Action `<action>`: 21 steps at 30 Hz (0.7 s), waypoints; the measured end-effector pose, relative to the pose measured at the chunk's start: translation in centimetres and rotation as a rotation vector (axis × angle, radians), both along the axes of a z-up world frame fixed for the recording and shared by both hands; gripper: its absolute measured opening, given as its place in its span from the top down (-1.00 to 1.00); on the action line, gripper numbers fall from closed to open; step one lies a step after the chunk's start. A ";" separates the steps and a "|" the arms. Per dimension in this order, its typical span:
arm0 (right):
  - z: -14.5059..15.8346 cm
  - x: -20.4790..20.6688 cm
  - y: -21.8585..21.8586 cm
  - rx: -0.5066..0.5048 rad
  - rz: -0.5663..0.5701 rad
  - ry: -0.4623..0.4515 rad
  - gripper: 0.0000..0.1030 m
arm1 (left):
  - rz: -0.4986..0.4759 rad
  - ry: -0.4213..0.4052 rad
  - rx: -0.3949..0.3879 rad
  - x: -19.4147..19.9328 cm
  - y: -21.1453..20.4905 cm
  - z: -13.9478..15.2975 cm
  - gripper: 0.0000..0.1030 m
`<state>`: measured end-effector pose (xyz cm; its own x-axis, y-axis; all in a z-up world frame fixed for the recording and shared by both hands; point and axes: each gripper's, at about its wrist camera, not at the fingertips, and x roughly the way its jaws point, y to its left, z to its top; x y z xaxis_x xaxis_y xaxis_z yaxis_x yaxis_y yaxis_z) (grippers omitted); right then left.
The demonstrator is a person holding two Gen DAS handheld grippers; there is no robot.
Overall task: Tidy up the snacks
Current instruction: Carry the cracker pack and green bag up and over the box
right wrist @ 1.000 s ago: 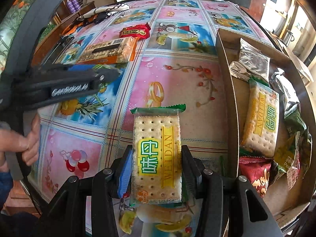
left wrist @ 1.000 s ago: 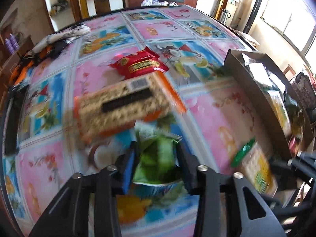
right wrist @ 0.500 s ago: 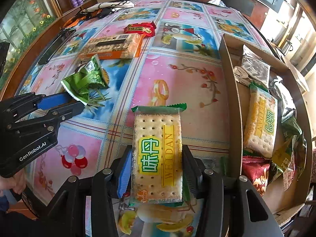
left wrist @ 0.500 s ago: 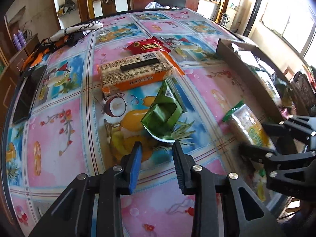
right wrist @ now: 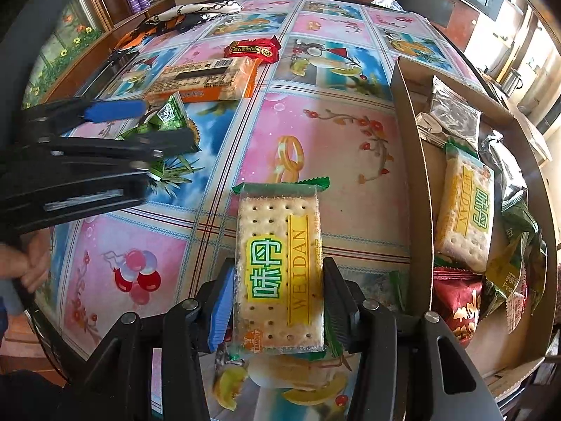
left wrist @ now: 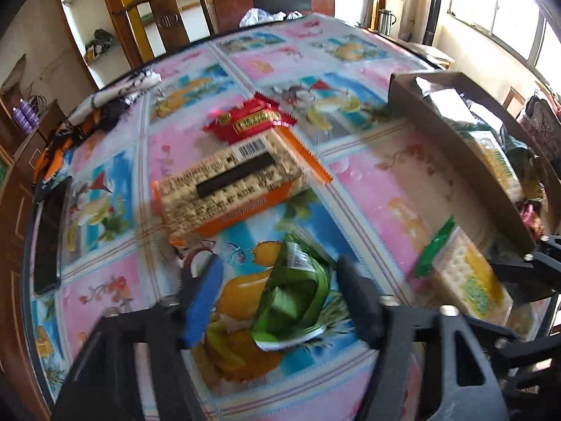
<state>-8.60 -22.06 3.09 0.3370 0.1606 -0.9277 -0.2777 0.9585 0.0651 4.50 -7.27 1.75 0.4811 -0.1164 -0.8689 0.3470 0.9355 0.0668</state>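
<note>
Green-trimmed cracker pack point(right wrist: 280, 266) reading "WEIDAN" sits clamped between the fingers of our right gripper point(right wrist: 278, 301), above the tablecloth point(right wrist: 315, 140) just left of the box point(right wrist: 413, 161). We count one more WEIDAN pack point(right wrist: 466, 210) inside the box. Left of the box, our left gripper point(left wrist: 280, 291) gapes wide around a green pouch point(left wrist: 294, 298), beside one orange pack point(left wrist: 228, 189) and one red packet point(left wrist: 249, 121).

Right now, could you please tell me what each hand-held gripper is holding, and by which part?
The right hand-held gripper grips the WEIDAN cracker pack by its long sides, near its lower end. The left hand-held gripper is open around the green packet, holding nothing.
</note>
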 end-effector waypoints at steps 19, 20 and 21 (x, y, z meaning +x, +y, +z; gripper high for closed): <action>0.0 0.3 0.5 -0.040 0.032 0.000 -0.03 | 0.086 0.016 -0.059 -4.7 0.9 -0.3 0.43; 0.0 0.2 0.5 -0.041 0.033 -0.002 -0.03 | 0.086 0.016 -0.058 -4.7 0.9 -0.3 0.43; 0.0 0.3 0.5 -0.044 0.035 -0.003 -0.04 | 0.084 0.018 -0.058 -4.8 0.8 -0.3 0.43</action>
<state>-8.34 -21.54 3.05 0.3343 0.1316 -0.9333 -0.3109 0.9502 0.0226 -0.29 -6.42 1.48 0.4755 -0.1268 -0.8705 0.2674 0.9636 0.0057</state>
